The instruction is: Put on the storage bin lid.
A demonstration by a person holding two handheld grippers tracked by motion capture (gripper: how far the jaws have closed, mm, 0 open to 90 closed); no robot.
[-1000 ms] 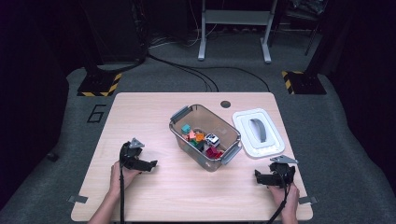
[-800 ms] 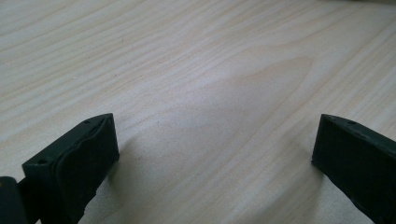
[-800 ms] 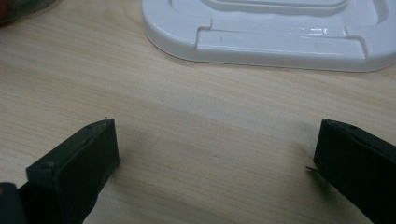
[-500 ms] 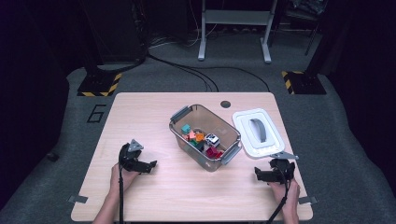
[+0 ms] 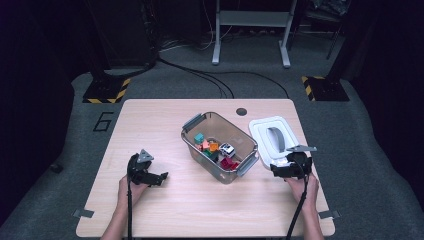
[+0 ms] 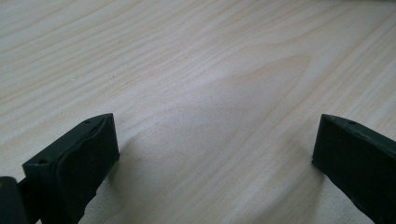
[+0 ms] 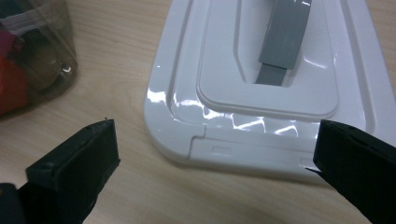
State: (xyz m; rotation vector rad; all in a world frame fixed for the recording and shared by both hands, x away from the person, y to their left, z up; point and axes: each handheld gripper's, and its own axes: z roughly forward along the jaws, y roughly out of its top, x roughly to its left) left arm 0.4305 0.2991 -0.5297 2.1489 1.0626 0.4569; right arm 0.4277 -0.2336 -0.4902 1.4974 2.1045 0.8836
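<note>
I see a pale wood-grain table [image 5: 150, 125] on grey carpet in a dark room, with a painted "6" [image 5: 103, 121] on the floor at its left. My right gripper [image 7: 215, 154] has its fingers released, spread just before the near edge of the white lid [image 7: 275, 84], which lies flat beside the clear bin [image 5: 220, 146] of toys. My left gripper [image 6: 210, 154] is spread over bare wood.

Left gripper [image 5: 162, 176] sits low at 8 o'clock, jaws spread wide, pointing toward 3. Right gripper [image 5: 275, 168] at 4 o'clock, jaws wide apart, pointing toward 10.
</note>
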